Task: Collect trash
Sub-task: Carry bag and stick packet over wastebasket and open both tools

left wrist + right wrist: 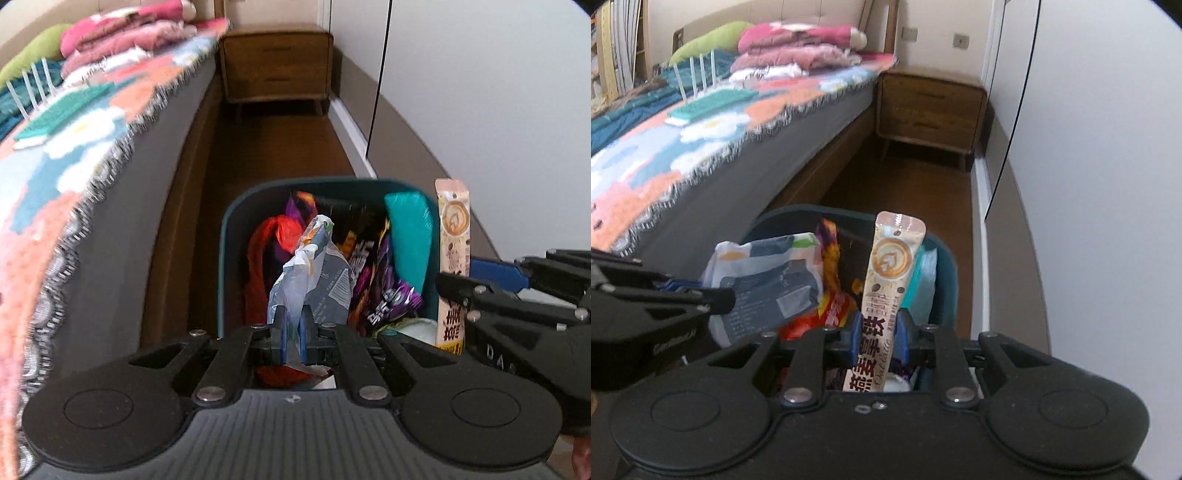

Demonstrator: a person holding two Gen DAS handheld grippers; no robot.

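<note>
My left gripper is shut on a crumpled grey and white wrapper, held right over a dark teal bin on the floor. The bin holds several snack wrappers, red, purple and teal. My right gripper is shut on a long beige oat latte sachet that stands upright above the same bin. In the left wrist view the sachet and the right gripper sit just right of the bin. In the right wrist view the grey wrapper and left gripper are at the left.
A bed with a flowered blanket and folded pink clothes runs along the left. A wooden nightstand stands at the far end of the narrow brown floor strip. A white wardrobe wall bounds the right.
</note>
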